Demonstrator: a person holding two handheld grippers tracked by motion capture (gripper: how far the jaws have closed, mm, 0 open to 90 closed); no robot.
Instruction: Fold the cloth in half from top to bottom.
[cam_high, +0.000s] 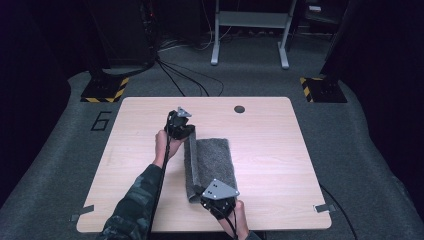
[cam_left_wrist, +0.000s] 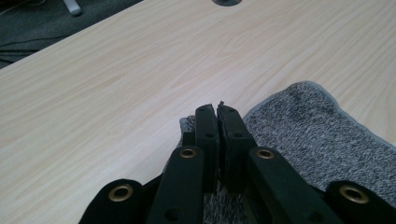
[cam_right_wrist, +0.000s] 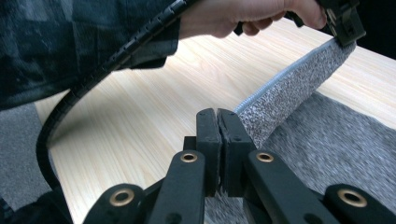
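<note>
Dark room, grey carpet, pale wooden table (cam_high: 270, 150); both grippers' jaws pinching grey towel (cam_high: 217, 160) edge

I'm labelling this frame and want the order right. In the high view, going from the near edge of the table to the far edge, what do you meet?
Right gripper, shut on the near end of the grey towel → the towel's flat part → left gripper, shut on its far corner → round hole in the table.
</note>
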